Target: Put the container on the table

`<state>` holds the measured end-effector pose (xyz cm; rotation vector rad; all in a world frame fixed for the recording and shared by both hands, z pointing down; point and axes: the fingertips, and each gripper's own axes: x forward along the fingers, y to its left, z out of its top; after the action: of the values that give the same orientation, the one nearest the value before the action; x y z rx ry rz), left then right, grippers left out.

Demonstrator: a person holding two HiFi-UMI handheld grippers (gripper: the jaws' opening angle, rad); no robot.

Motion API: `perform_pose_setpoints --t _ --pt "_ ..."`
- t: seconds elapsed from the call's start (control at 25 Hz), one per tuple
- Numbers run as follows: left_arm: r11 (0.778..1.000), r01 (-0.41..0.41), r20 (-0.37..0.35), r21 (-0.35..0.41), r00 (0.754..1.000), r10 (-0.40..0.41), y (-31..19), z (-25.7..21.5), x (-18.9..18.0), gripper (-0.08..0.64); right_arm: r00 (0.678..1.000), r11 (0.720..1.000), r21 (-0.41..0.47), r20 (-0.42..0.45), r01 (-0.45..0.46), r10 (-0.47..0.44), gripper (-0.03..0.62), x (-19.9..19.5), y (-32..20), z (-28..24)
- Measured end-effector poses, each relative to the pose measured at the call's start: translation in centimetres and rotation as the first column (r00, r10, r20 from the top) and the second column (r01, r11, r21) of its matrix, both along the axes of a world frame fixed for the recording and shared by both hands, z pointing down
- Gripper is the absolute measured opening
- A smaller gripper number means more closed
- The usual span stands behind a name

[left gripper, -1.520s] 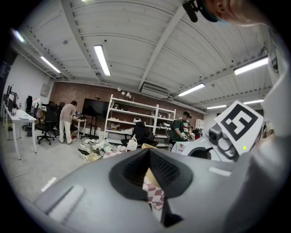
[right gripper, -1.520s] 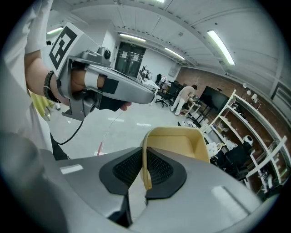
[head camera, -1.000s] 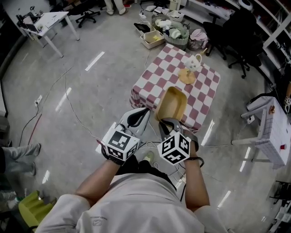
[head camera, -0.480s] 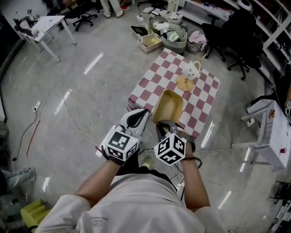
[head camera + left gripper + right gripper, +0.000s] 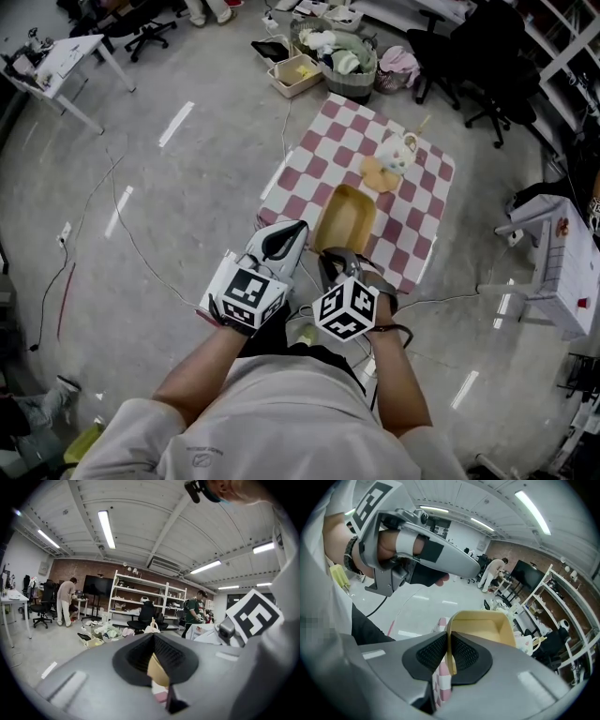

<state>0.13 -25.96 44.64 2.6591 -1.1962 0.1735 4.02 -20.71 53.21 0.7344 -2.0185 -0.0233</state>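
Observation:
A shallow yellow container [image 5: 345, 217] hangs tilted over the near edge of the red-and-white checked table [image 5: 319, 159]. My right gripper [image 5: 333, 256] is shut on its near rim. In the right gripper view the two black pads pinch the container [image 5: 487, 627] wall, with the right gripper [image 5: 449, 651] just below the rim. My left gripper [image 5: 296, 228] is beside it on the left, jaws together and holding nothing. In the left gripper view a sliver of the container [image 5: 158, 670] shows past the left gripper [image 5: 154, 641].
A white teapot [image 5: 398, 150] on a yellow mat stands at the table's far side. Beyond the table are a laundry basket [image 5: 342, 58], a small crate [image 5: 292, 73] and office chairs [image 5: 487, 56]. A white table [image 5: 553, 272] stands to the right. Cables run across the floor.
The table and floor have slid down and left in the head view as I came closer. The right gripper still holds the container, now further over the table's near edge.

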Motion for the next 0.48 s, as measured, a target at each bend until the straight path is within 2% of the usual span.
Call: perform_pose_setpoints --t 0.48 --pt "0.993 -0.096 0.009 -0.065 0.995 0.096 -7.3 7.8 -0.3 0.006 0.994 0.995 -0.062 -0.071 -0.082 0.077 0.037 -0.6 -6.5 8.2"
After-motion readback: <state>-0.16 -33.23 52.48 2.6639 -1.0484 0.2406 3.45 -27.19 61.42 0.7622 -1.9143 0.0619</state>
